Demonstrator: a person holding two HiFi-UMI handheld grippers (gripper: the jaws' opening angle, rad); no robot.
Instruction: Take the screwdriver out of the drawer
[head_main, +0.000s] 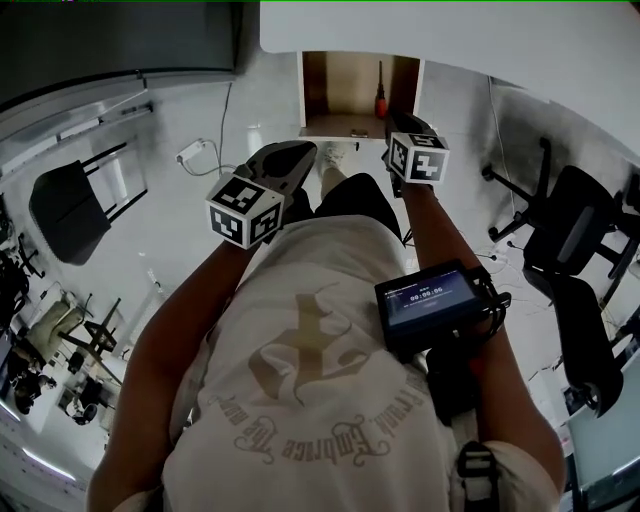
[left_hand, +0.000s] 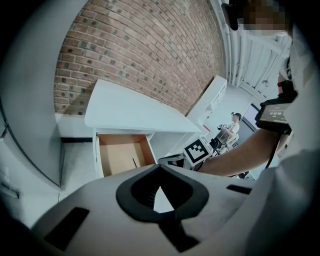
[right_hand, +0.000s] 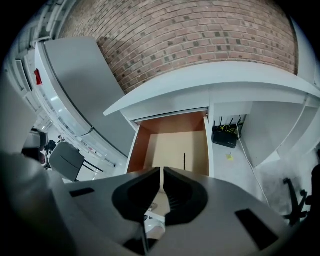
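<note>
The shirt (head_main: 300, 390) fills the head view at 6 o'clock, with a screen (head_main: 430, 297) on the right forearm at 4 o'clock. Left gripper (left_hand: 160, 167): jaws together, empty. Right gripper (right_hand: 162, 172): jaws together, empty. Both hang short of the open drawer (head_main: 312, 90) at 12 o'clock, under the desk (head_main: 450, 30). The screwdriver (head_main: 380, 92) lies on the drawer floor near its right wall, untouched.
</note>
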